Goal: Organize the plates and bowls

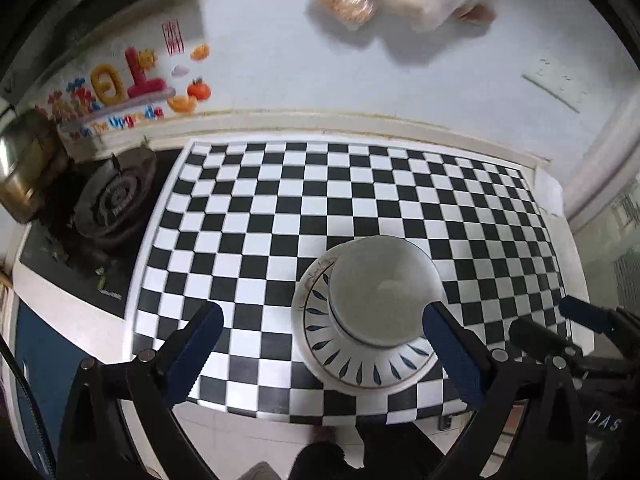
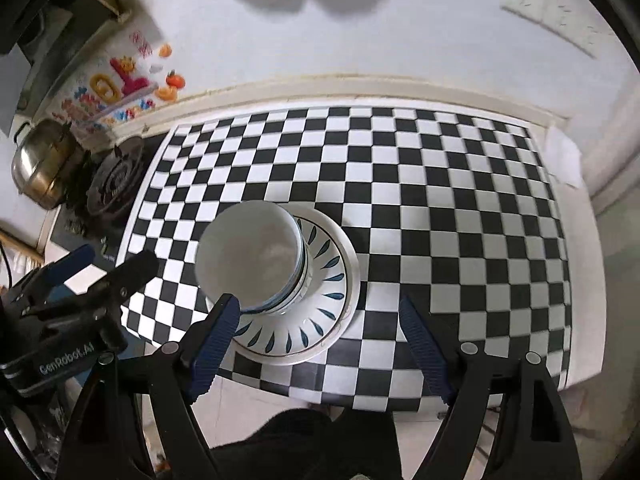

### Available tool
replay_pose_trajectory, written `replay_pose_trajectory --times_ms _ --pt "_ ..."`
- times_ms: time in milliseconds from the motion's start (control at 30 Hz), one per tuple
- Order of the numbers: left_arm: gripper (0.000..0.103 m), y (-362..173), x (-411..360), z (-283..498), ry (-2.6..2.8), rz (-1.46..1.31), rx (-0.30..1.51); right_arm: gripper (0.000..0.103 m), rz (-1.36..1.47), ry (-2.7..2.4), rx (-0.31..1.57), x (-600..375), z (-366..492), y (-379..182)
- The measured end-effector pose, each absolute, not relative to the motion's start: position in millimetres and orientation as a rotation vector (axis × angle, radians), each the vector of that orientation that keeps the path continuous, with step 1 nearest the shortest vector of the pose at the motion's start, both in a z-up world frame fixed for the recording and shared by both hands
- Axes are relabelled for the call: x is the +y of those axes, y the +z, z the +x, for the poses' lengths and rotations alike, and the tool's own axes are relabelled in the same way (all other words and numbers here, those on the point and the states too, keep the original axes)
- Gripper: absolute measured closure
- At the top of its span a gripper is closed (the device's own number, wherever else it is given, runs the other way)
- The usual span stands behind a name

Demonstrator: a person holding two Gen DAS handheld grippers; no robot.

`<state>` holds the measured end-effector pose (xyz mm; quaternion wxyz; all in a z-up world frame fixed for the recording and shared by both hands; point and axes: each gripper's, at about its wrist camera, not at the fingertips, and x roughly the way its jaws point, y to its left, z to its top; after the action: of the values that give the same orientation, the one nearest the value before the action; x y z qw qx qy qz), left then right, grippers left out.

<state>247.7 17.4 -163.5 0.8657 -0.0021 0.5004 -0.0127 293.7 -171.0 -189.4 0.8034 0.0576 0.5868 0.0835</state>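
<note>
White ceramic bowls [image 2: 250, 258], nested one inside another and rimmed in blue, are seen standing upright at the middle of a round white plate [image 2: 320, 320] painted with a ring of dark blue leaf marks; beneath it a second white plate [image 1: 310, 280] with a thin brown rim line and a faint floral print is partly visible, the whole stack being set on a black-and-white chequered surface [image 2: 440, 200] near its front edge. In the left wrist view the left gripper [image 1: 322, 338] is held above the stack with its blue-padded fingers [image 1: 196, 344] spread wide apart and nothing clasped between them; the right-hand finger is seen in front of the bowl's edge, though contact cannot be confirmed. In the right wrist view the right gripper [image 2: 320, 334] is likewise shown with its ridged blue fingers [image 2: 424, 344] well apart and empty, the left-hand finger overlapping the stack's near side in the picture, the other lying over bare chequered squares. Each gripper is visible at the margin of the other's view. At the left of the surface a dark gas burner [image 2: 114, 184] is set into a black hob, and beside it a shiny metal pot [image 2: 42, 162] with a lid is placed. On the pale wall behind, colourful stickers [image 1: 120, 84] of oranges and lettering are fixed, and a white wall socket [image 1: 556, 84] is mounted at the right
</note>
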Motion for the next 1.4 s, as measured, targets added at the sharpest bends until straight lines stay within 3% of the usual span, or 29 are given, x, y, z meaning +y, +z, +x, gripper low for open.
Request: replay_pose_trajectory --times_ms 567,933,1400 --pt "0.001 -45 36 103 -0.073 0.024 0.824 0.016 0.124 0.067 0.947 -161 122 -32" --pt "0.001 -10 34 27 0.007 0.031 0.722 0.015 0.094 0.093 0.857 -169 43 15" --pt "0.001 -10 21 -27 0.017 0.040 0.725 0.014 0.077 0.085 0.816 -179 -9 34"
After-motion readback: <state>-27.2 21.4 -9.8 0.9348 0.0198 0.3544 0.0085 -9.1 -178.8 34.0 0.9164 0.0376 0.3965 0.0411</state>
